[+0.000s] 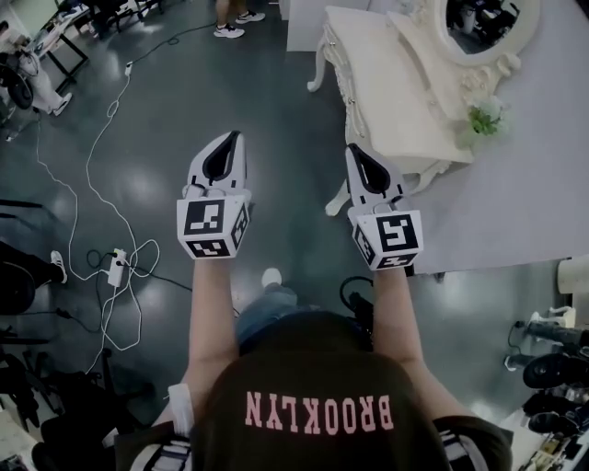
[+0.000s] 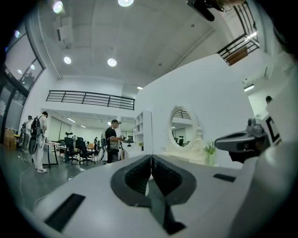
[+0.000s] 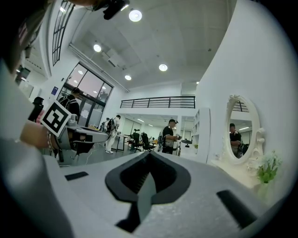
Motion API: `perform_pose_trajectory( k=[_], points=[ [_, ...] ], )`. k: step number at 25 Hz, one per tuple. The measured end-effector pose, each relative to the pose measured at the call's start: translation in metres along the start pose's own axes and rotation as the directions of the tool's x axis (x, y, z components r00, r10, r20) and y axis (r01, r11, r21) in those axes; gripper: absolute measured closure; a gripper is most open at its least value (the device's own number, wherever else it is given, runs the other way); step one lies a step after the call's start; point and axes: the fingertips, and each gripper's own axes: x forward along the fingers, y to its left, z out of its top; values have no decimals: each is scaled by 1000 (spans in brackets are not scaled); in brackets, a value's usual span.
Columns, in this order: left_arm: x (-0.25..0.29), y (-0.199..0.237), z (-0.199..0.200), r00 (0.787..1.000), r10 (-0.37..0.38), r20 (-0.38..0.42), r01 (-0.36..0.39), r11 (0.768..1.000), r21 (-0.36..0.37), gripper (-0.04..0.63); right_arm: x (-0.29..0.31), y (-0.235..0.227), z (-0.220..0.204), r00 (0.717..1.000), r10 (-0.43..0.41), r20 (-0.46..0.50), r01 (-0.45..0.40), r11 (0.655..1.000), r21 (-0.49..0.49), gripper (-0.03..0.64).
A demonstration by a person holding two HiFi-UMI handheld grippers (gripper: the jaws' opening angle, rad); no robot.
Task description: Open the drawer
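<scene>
A cream dressing table (image 1: 386,87) with an oval mirror (image 1: 483,28) and a small potted plant (image 1: 485,118) stands at the upper right in the head view; I cannot make out its drawer front. Both grippers are held out level over the dark floor, short of the table. My left gripper (image 1: 235,138) is shut and holds nothing. My right gripper (image 1: 352,149) is also shut and empty, and is the nearer one to the table's corner. In the left gripper view the jaws (image 2: 151,158) meet, with the mirror (image 2: 182,128) ahead to the right. In the right gripper view the gripper (image 3: 148,154) is closed, with the mirror (image 3: 242,128) at the right.
White cables and a power strip (image 1: 117,269) lie on the floor at the left. A white shelf unit (image 2: 142,130) stands beyond the table. Several people (image 2: 111,142) stand among desks and chairs farther off. Dark equipment (image 1: 552,359) sits at the lower right.
</scene>
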Motion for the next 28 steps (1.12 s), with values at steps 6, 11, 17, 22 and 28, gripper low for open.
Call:
perform_pose_trajectory(
  k=[6,11,17,22,28],
  points=[
    [39,50,-5,1000,-28,0,28,1000,-7,591,59,2,-4,999,-34,-12,34,999,11,620],
    [60,76,-14,999,-51,-14,51,999,3,591,96,5,-9,999,-47,-15,47,998,37,620],
    [91,113,-36,998,-50,-27,49,999,-22,591,152,9,-24,998,-40,-45,41,999,15,620],
    [111,122,-37,998,-43,-37,43,999,-18,591,182,-2,-27,998,-25,-53,27,999,29,620],
    [154,164,-49,998,-18,-61,18,1000,-1,591,252,-6,-37,999,9,-48,-8,999,31,620]
  ],
)
